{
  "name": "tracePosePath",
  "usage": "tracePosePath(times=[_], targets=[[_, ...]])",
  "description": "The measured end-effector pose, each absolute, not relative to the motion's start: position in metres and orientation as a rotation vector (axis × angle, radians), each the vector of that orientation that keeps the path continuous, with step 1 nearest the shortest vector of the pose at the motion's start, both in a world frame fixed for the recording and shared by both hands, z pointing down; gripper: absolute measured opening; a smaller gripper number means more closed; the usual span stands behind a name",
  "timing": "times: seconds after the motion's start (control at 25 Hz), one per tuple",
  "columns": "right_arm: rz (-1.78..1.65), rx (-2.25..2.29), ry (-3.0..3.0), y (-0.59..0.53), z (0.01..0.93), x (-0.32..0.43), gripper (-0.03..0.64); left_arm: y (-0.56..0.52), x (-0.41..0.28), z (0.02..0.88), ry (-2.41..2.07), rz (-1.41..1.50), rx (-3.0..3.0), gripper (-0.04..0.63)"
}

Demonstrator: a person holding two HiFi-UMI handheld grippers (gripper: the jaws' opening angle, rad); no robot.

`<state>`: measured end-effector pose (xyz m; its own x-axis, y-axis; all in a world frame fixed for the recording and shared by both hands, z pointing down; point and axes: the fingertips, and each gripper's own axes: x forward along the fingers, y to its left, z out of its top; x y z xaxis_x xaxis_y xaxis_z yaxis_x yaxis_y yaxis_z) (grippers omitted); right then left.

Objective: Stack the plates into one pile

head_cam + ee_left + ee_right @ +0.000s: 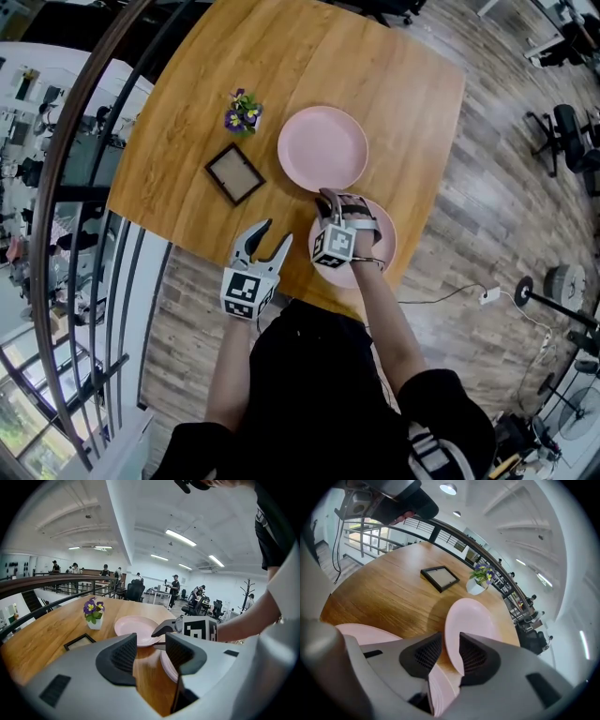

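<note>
Two pink plates lie on the round wooden table (187, 112). The far plate (323, 148) has its near rim between the jaws of my right gripper (328, 199), which is shut on it. In the right gripper view this plate (471, 620) tilts up from the wood, its edge between the pads of the right gripper (451, 653). The second plate (380, 248) lies flat below my right hand, near the table's front edge. My left gripper (269, 234) hovers to the left of it, open, with nothing between its fingers (124, 656).
A small white pot of purple flowers (243, 114) and a dark picture frame (234, 174) sit left of the plates. A curved railing (84, 187) runs past the table's left side. The table's front edge is just in front of me.
</note>
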<state>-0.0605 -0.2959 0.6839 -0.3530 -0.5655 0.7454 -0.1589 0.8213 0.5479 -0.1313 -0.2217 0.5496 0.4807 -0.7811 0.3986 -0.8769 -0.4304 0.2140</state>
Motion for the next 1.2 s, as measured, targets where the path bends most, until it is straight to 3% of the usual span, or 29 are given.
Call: tracePosePath(times=[0.52,0.92,1.2], targets=[[-0.358,0.459,-1.923,-0.311,0.722,-0.073,0.118,-0.235,-0.137,0.573,-1.374,0.364,2.305,0.201],[-0.352,0.412,-1.898,-0.309,0.73,-0.078,0.031,-0.243,-0.149,0.568,-1.392,0.375,2.309,0.201],[-0.393,0.36,-1.878,-0.306,0.73,-0.081,0.021,-0.244,-0.155,0.562,-1.399,0.379,2.317,0.2]])
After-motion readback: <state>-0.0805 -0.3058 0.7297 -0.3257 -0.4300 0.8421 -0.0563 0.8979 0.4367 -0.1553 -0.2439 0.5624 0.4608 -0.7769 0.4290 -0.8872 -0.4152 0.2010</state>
